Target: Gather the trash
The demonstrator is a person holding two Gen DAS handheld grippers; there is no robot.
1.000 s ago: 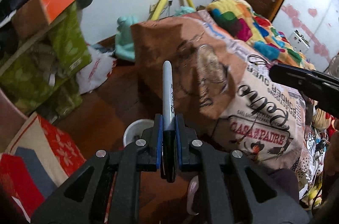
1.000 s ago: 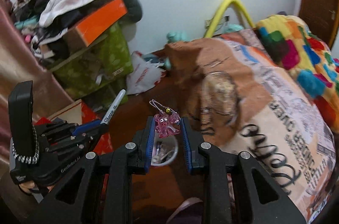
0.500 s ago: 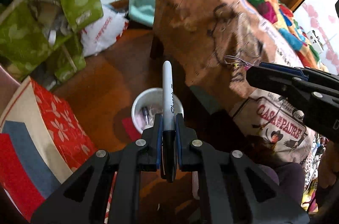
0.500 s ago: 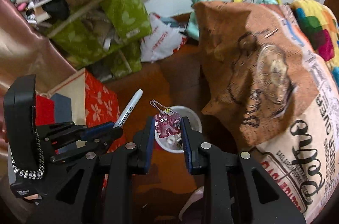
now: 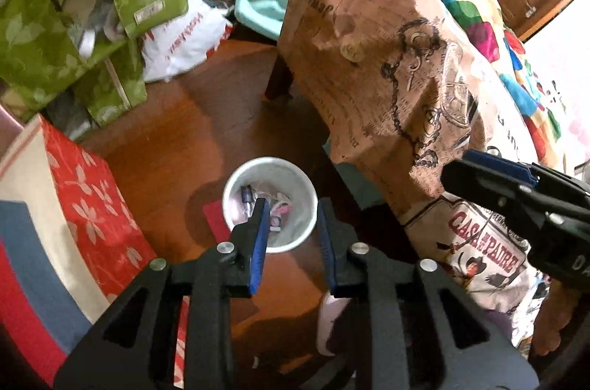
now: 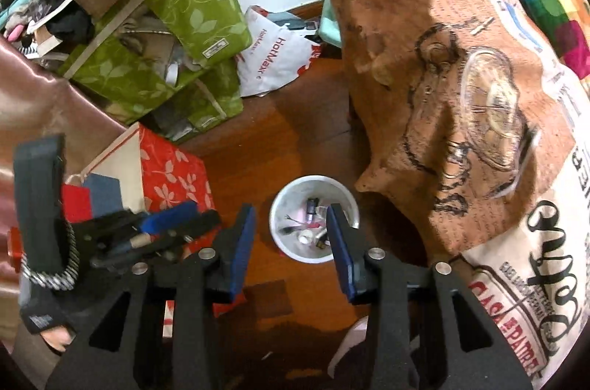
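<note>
Both tongs have dropped toward the floor since the earlier frames, and the marker and the pink charm that sat clamped between them are gone from the blue pads. One pair of left tongs (image 5: 289, 216) and one pair of right tongs (image 6: 291, 224) are in view, two in all; each is released, its jaws opening with nothing between them.

One white cup (image 5: 271, 204) stands on the wooden floor (image 5: 177, 139) directly beyond the left tongs, its mouth framed by the two fingers. From the right wrist view the same cup (image 6: 313, 224) sits between the right tongs' fingertips and just past them. Inside it lies a small heap of trash (image 6: 309, 224): a dark tube, something pink, and a few pale bits too small to count.

To the left of the cup is one red bag with white flowers (image 6: 173, 176). Farther back lean two green leaf-print bags (image 6: 199, 6), with one white plastic bag (image 6: 276, 58) beside them. On the right, one printed sheet (image 6: 461, 95) hangs over a bed edge, near the cup but apart from it.
</note>
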